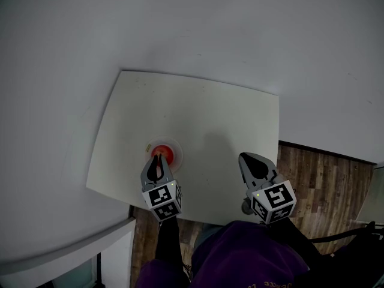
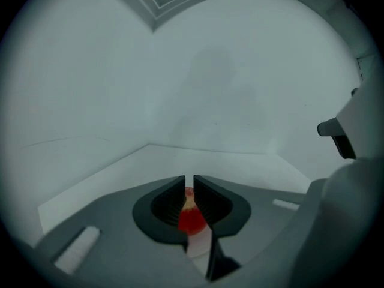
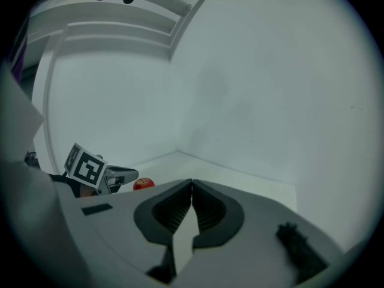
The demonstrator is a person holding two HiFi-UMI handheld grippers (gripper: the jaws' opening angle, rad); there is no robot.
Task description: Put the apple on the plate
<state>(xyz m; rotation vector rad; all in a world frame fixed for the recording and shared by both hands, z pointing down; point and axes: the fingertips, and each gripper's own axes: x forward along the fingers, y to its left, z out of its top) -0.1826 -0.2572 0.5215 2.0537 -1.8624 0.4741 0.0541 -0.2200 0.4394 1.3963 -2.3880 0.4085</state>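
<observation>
Near the left-front edge of the white table [image 1: 228, 113] there's a small pale plate [image 1: 176, 147], and the red apple [image 1: 162, 152] is sitting on it, roughly in the middle. Left gripper [image 1: 158, 161] is parked right at the near side of the plate w/ its tips pointing at the apple, basically touching or just short of it, can't tell which from the head view. In the left gripper view the jaws are only a thin slit apart, not clamped on anything; you just see the apple, red w/ a yellowish top, through the gap and a bit of white plate below it. The right gripper view backs that up: apple sits free just past the left gripper's tips. Right gripper [image 1: 245, 158] hangs over the near-right part of the table, well apart from the plate, and its jaws are pressed together w/ nothing between them, only bare tabletop beyond. Each gripper has its marker cube on the near end, left one [image 1: 162, 200] and right one [image 1: 273, 201]. Table is pushed into a corner of plain white walls, wood floor [image 1: 324, 179] shows to the right and near side, and the person's purple top [image 1: 240, 257] fills the bottom of the head view, w/ dark sleeves running up to the grippers.
</observation>
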